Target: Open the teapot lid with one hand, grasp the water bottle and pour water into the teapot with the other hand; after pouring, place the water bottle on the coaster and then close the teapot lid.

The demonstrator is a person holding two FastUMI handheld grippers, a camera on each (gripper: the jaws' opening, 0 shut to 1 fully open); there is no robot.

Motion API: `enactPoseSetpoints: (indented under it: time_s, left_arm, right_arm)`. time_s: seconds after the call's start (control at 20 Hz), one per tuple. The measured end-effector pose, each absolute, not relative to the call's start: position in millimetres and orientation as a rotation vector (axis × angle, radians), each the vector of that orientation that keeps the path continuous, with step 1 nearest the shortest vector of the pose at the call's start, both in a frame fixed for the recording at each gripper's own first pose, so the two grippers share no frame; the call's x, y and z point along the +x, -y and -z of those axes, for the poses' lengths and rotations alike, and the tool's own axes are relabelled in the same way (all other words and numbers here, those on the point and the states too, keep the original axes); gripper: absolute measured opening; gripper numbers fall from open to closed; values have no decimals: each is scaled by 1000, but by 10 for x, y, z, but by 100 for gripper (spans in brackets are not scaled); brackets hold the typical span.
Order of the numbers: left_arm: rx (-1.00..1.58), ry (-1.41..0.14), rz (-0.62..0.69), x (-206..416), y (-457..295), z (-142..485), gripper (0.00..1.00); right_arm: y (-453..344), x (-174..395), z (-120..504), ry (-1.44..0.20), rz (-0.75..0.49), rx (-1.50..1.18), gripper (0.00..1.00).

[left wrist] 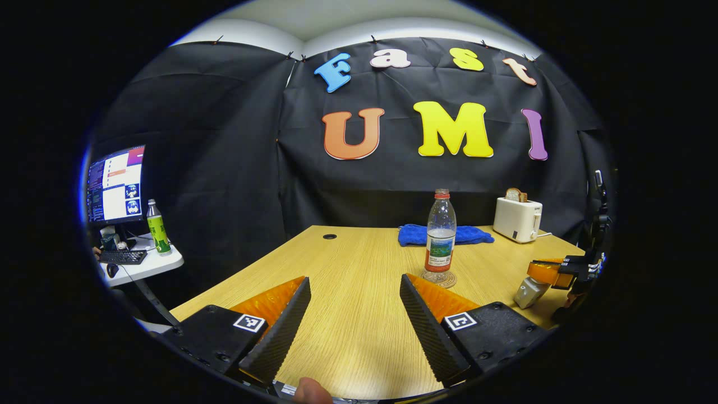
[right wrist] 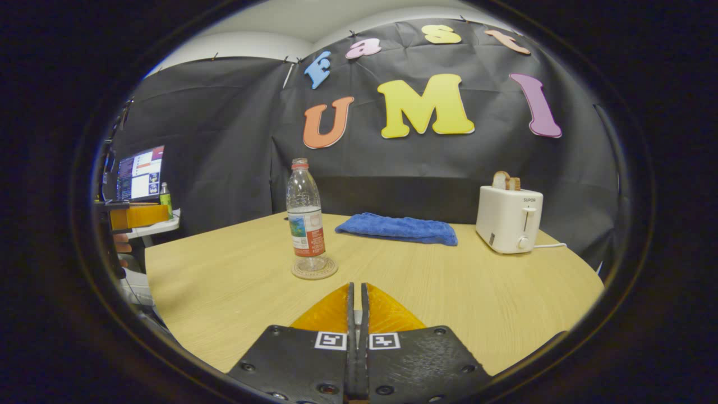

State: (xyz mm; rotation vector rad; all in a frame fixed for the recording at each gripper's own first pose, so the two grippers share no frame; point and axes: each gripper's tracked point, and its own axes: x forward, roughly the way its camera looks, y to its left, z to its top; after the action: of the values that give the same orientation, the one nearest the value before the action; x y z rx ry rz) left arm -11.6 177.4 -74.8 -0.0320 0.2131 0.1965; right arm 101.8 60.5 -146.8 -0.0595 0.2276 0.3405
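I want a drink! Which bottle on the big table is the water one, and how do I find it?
Look at the wooden table in front of the black wall. The water bottle stands upright on a round coaster, left of the blue towel and white toaster. It is the only tall, clear thing there, with a red cap.

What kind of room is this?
Probably a recording booth set up like a kitchen: black cloth walls, a wooden table with a white toaster, and a computer monitor beside it.
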Motion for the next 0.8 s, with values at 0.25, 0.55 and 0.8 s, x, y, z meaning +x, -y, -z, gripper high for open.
enactPoseSetpoints:
  time_s: [0.25,0.55,0.8]
  left_arm:
    - [-29,-204,-189,-132,-1693,693,100]
    - [-39,-160,-165,-137,-1471,470,100]
    - [-35,-98,-125,-99,-1021,264,100]
  right_arm:
    - [-591,1018,1459,-218,-323,-86,4]
    - [-423,968,1026,-113,-257,-29,72]
    - [-69,735,537,-21,-99,-34,98]
